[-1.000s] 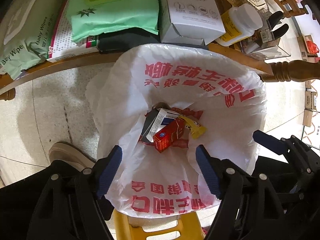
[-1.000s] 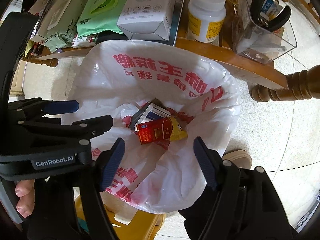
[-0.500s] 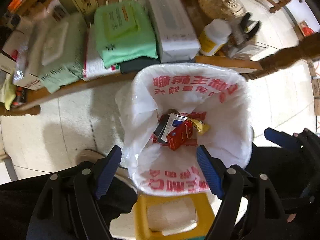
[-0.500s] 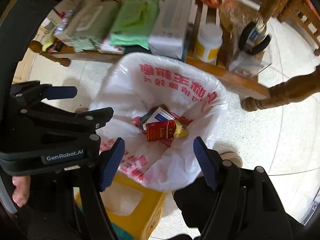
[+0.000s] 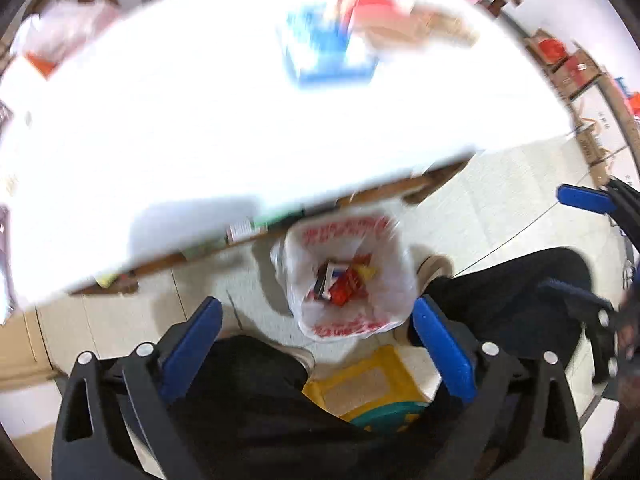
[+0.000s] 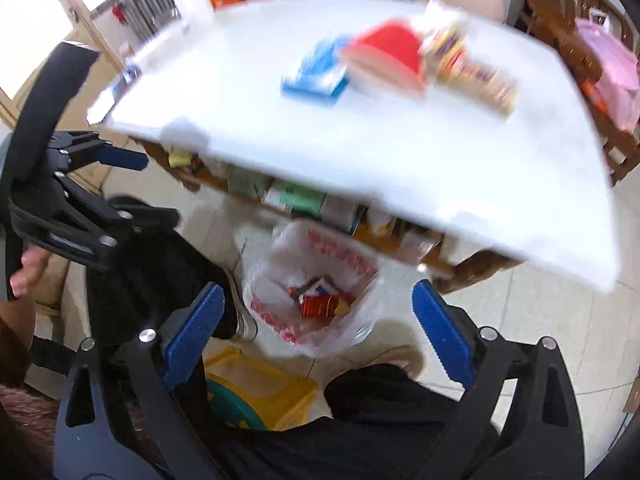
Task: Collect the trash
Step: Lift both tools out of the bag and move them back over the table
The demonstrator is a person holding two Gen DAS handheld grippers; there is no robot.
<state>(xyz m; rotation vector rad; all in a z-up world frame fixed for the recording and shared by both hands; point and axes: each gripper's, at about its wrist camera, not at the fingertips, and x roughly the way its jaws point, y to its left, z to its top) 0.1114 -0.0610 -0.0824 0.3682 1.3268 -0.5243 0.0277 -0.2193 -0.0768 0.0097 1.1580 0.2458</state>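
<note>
A white plastic trash bag [image 5: 344, 276] [image 6: 316, 288] with red print stands open on the floor below the table's edge. Inside it lie a red carton [image 5: 346, 286] [image 6: 318, 305] and other small packs. My left gripper [image 5: 316, 340] hangs high above the bag, its jaws opening wide with nothing between them. My right gripper [image 6: 316, 328] is equally high, jaws opening, also empty. On the white tabletop [image 5: 200, 112] [image 6: 400, 152] lie a blue pack [image 5: 328, 54] [image 6: 316, 74], a red item [image 6: 386, 56] and a colourful wrapper [image 6: 472, 68], all blurred.
A yellow stool [image 5: 372, 380] [image 6: 256, 388] stands just near of the bag, between a person's dark trouser legs [image 5: 500, 292]. A shelf under the table holds packs [image 6: 300, 196]. Wooden chairs [image 6: 560, 12] and cardboard boxes [image 5: 560, 56] ring the table.
Both grippers have risen well above the bag and the tabletop, which now fills the upper view. Both pairs of jaws have spread wider. The bag looks much smaller.
</note>
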